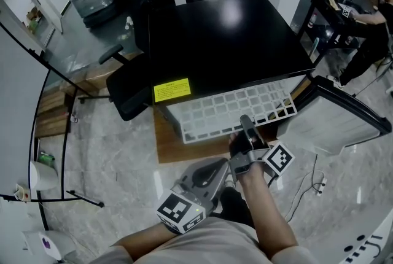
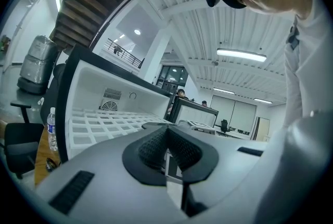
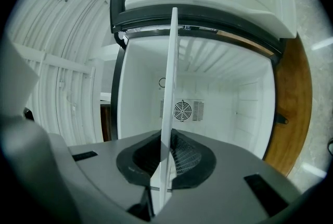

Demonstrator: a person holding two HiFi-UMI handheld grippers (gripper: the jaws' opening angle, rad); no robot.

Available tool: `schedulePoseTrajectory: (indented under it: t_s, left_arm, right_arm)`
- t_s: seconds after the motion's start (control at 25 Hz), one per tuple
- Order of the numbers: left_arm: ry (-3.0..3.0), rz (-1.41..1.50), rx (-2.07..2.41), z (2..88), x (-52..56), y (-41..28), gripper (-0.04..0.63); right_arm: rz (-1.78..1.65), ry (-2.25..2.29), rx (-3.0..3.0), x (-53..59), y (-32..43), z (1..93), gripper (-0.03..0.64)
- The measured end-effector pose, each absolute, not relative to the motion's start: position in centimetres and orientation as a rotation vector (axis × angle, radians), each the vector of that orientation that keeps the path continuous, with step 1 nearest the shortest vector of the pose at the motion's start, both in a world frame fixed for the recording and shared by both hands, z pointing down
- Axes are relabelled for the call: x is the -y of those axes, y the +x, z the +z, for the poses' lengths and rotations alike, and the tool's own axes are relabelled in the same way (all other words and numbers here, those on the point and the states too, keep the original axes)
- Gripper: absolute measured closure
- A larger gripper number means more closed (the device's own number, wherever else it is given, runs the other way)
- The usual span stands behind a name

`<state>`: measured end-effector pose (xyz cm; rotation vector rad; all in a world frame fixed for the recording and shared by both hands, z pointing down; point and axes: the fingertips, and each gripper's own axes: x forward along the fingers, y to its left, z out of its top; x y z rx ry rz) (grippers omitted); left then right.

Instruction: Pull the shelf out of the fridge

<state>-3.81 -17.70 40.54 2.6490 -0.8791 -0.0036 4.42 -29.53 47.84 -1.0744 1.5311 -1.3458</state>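
The right gripper (image 3: 165,165) is seen closed on the shelf (image 3: 169,87), whose thin white front edge is pinched edge-on between the two ribbed pads. In the head view the right gripper (image 1: 245,123) is found at the middle of the front edge of the shelf (image 1: 230,110), a white grid panel that juts partway out of the open front of the fridge (image 1: 227,42), with its rear part lost under the black top. The left gripper (image 2: 167,137) is held with its jaws brought together on nothing. In the head view the left gripper (image 1: 222,167) is placed in front of the fridge, just beside the right one and apart from the shelf. A round fan grille (image 3: 182,110) is set in the fridge's white back wall. The door (image 1: 334,115) is swung open to the fridge's right, its white inner lining turned up. A yellow label (image 1: 171,90) is stuck near the front left corner of the fridge's top. The fridge is stood on a wooden board (image 1: 166,146), and a black chair (image 1: 126,91) is placed against the fridge's left side.
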Motion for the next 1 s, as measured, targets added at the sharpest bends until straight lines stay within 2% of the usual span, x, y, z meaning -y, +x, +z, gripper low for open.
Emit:
schedulePoseTrajectory:
  t_s: [1.0]
  left_arm:
    - [2.66, -0.021, 0.912, 39.6, 13.1, -2.5, 0.591]
  right_arm:
    - [-1.37, -1.069, -1.543, 24.0, 5.5, 47.5, 0.578]
